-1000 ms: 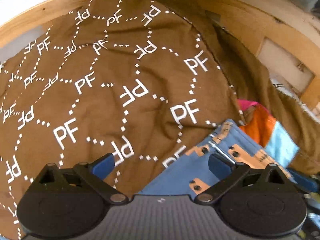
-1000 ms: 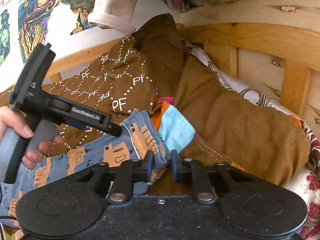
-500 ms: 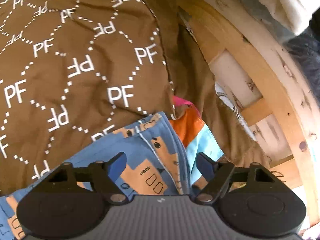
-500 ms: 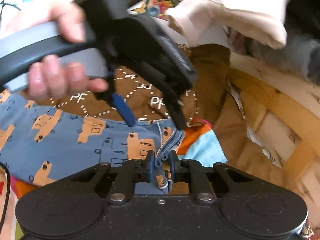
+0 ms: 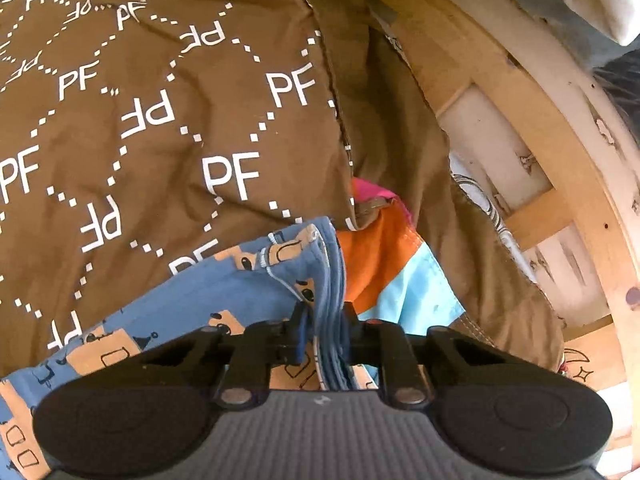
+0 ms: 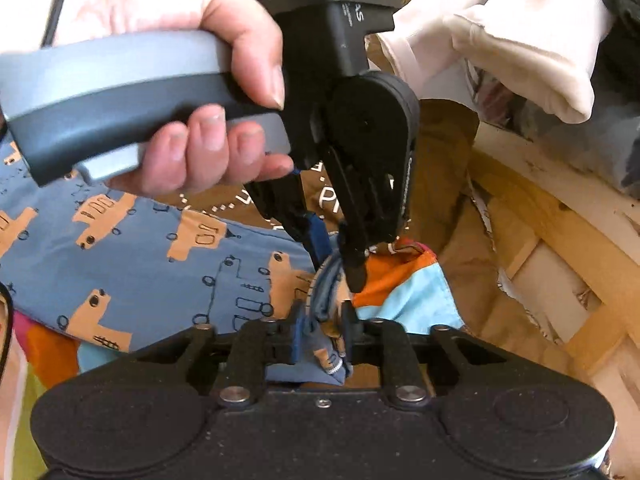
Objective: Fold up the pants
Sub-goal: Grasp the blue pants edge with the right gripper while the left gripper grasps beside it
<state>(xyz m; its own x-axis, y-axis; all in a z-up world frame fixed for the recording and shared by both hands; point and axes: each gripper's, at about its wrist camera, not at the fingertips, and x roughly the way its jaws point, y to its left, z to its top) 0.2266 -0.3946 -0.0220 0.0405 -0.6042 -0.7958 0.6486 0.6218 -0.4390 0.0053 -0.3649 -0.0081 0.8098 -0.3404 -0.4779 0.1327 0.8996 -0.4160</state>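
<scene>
The pants (image 5: 224, 292) are blue with tan truck prints and lie spread over a brown cushion. My left gripper (image 5: 324, 332) points steeply down, its jaws closing on a bunched edge of the pants, the pads pressing the folds. In the right wrist view the pants (image 6: 152, 264) stretch away to the left. My right gripper (image 6: 322, 332) grips the same bunched edge from below, its jaws easing open slightly with cloth still between them. Just above it, a hand (image 6: 192, 92) holds the left gripper (image 6: 340, 264), whose tips nearly meet the right one's.
A brown cushion printed with white "PF" letters (image 5: 160, 140) lies under the pants, beside a plain brown cushion (image 5: 400, 140). An orange and light-blue cloth (image 5: 392, 276) lies to the right. A wooden frame (image 5: 540, 140) curves behind. Cream fabric (image 6: 500, 40) hangs above.
My left gripper swung over the pants edge and went from wide open to closed on it. In the right view it came in close above my right gripper, which rolled.
</scene>
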